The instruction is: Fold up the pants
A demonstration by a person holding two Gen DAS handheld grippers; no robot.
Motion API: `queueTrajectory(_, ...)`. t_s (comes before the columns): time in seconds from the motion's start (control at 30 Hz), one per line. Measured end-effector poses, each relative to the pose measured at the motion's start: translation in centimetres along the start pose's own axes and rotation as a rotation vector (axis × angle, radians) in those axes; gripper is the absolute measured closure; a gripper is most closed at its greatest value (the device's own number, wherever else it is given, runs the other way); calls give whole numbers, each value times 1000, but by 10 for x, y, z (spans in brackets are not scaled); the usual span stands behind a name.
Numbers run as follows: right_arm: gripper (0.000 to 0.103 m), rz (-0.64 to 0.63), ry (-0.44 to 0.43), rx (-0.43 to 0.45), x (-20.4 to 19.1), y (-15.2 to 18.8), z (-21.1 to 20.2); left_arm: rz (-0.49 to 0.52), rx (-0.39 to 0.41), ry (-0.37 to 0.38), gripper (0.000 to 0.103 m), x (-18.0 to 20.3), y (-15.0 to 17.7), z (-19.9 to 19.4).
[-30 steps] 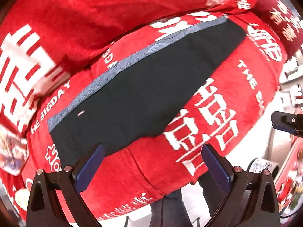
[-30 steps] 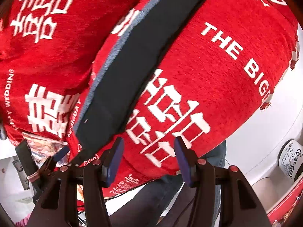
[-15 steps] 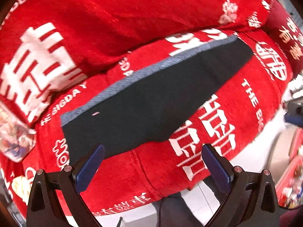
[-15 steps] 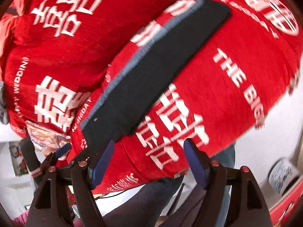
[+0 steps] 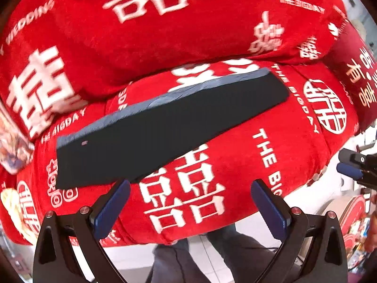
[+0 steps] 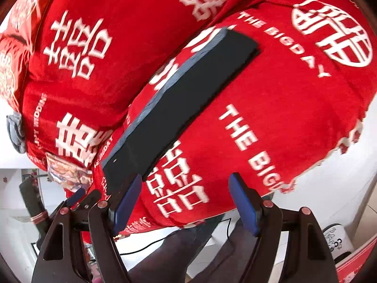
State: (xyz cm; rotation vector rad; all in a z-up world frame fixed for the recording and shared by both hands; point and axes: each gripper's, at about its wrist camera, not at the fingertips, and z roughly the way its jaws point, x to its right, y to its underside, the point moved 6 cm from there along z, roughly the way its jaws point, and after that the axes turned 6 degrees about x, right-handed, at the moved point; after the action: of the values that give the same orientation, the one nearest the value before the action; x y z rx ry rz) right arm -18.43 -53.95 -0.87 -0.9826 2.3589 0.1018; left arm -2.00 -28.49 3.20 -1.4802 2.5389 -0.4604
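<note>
Dark pants (image 5: 165, 129) lie folded lengthwise into a long flat strip with a grey-blue edge, on the red sofa seat (image 5: 247, 160). They also show in the right wrist view (image 6: 179, 108). My left gripper (image 5: 190, 202) is open and empty, held above the seat's front edge, its left finger just below the pants' wide end. My right gripper (image 6: 186, 202) is open and empty, near the same front edge, its left finger by the pants' near end. The right gripper also shows at the right edge of the left wrist view (image 5: 353, 165).
The sofa's red backrest (image 5: 165, 23) with white characters rises behind the pants. A dark red cushion (image 5: 358, 70) sits at the right. The person's legs (image 5: 212, 259) stand on the white tiled floor below. A patterned cushion (image 6: 63, 172) lies at the left end.
Both grippers have pulled back and up from the sofa, so more of the pants and backrest shows. The right gripper's jaws have widened. The pants have not moved.
</note>
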Motion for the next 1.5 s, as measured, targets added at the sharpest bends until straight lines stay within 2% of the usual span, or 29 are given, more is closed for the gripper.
queueTrajectory(0.07, 24, 25, -6, 16, 14, -6, -10, 17, 14, -12, 0, 8, -8, -5)
queueTrajectory(0.27, 24, 100, -44, 46, 34, -16, -14, -29, 42, 1, 0, 4, -27, -10)
queueTrajectory(0.37, 24, 115, -72, 80, 30, -21, -13, -20, 15, 10, 0, 2, -26, 7)
queueTrajectory(0.5, 21, 119, -117, 134, 20, -23, -14, 1, -70, 38, 0, 6, -14, 36)
queueTrajectory(0.6, 21, 164, -145, 174, 23, -20, -11, 59, -93, 46, 0, 9, -9, 51)
queueTrajectory(0.77, 20, 247, -84, 206, 46, -13, 5, 110, -120, 32, 0, 1, -14, 70)
queueTrajectory(0.8, 14, 260, -75, 213, 50, -14, 8, 117, -125, 25, 0, 0, -19, 78)
queueTrajectory(0.83, 2, 267, -77, 214, 52, -15, 10, 116, -127, 24, 0, -1, -22, 84)
queueTrajectory(0.9, 0, 276, -98, 200, 57, -21, 17, 111, -139, 10, 0, 0, -30, 101)
queueTrajectory(1.03, 0, 260, -103, 94, 71, -46, 52, 61, -159, -22, 0, 11, -48, 135)
queueTrajectory(1.2, 0, 251, -50, 26, 95, -97, 103, 15, -162, -88, 0, 27, -69, 178)
queueTrajectory(1.37, 0, 231, -19, 3, 117, -148, 145, -44, -159, -111, 0, 38, -89, 224)
queueTrajectory(1.5, 1, 234, -46, 39, 131, -187, 165, -94, -99, -116, 0, 44, -105, 251)
